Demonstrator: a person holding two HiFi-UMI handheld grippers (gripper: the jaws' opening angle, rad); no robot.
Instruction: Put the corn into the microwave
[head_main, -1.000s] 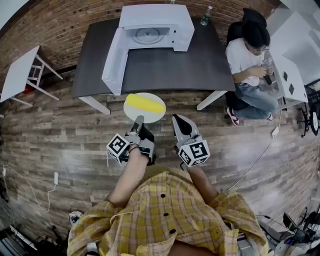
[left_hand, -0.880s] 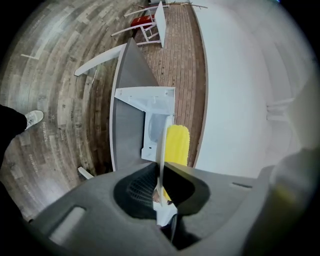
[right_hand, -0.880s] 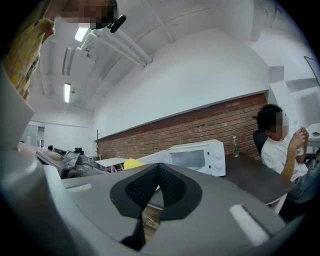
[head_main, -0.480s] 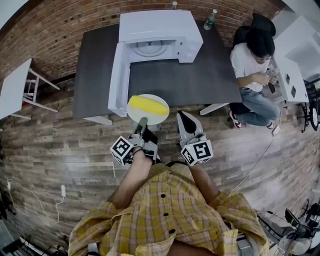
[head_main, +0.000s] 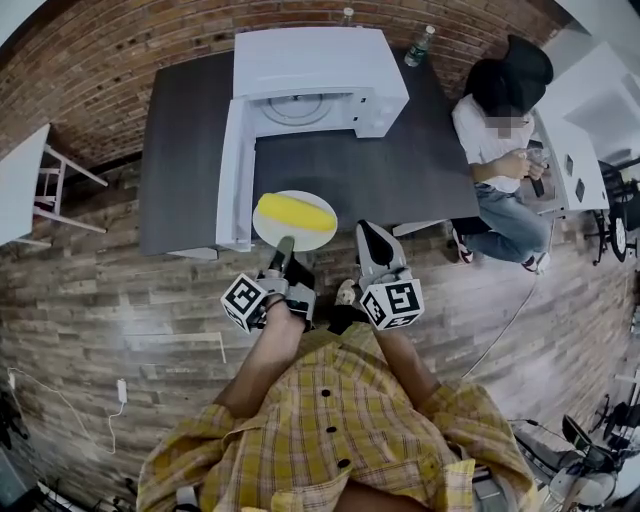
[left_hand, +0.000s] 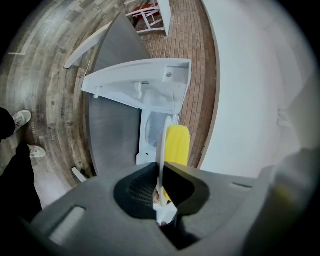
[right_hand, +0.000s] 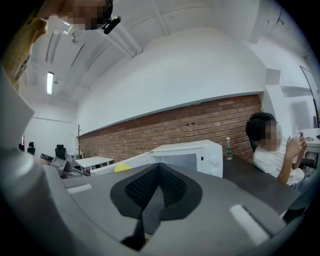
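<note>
A yellow corn cob (head_main: 295, 212) lies on a white plate (head_main: 312, 236). My left gripper (head_main: 284, 246) is shut on the plate's near rim and holds it level over the front edge of the dark table (head_main: 190, 140). In the left gripper view the plate (left_hand: 162, 145) is edge-on between the jaws, with the corn (left_hand: 176, 145) to its right. The white microwave (head_main: 320, 75) stands at the back of the table, its door (head_main: 236, 170) swung open towards me on the left. My right gripper (head_main: 368, 232) is shut and empty, just right of the plate.
A person (head_main: 495, 125) sits at the table's right end, holding something small. Two bottles (head_main: 420, 45) stand behind the microwave. A white side table (head_main: 20, 185) stands on the left and a white desk (head_main: 590, 110) on the right. The floor is wood plank.
Both grippers and the plate with the corn have moved forward, from over the floor to the table's front edge beside the open door. Neither grip has changed.
</note>
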